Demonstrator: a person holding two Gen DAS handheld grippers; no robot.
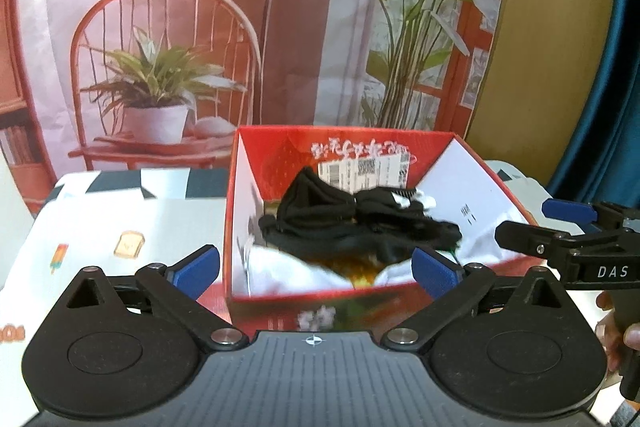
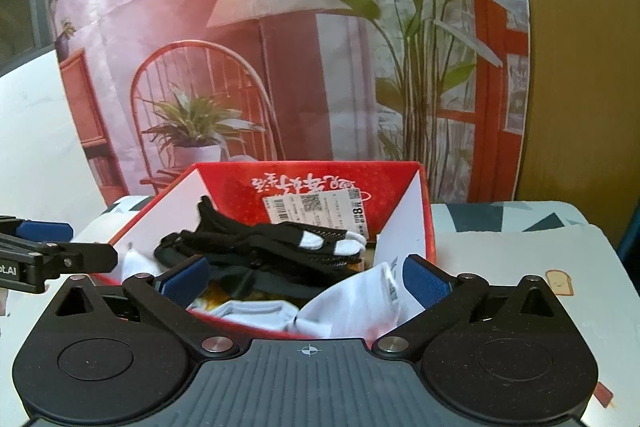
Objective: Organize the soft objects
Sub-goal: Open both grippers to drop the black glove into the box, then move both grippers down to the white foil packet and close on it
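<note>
A red cardboard box (image 1: 476,171) (image 2: 224,175) stands on the table with black socks with white toes (image 1: 352,223) (image 2: 260,247) piled on top of white socks (image 1: 288,271) (image 2: 344,307). My left gripper (image 1: 316,269) is open just before the box's near wall, its blue pads wide apart with nothing between them. My right gripper (image 2: 306,281) is open too, at the near right side of the box, empty. The right gripper (image 1: 560,227) also shows at the right edge of the left wrist view, and the left gripper (image 2: 48,239) at the left edge of the right wrist view.
The table wears a light cloth (image 1: 120,223) (image 2: 520,267) printed with toast and ice-lolly pictures. A backdrop (image 1: 240,27) printed with a chair, lamp and plants hangs behind. A blue curtain (image 1: 608,107) hangs at the right. A person's hand (image 1: 616,327) holds the right gripper.
</note>
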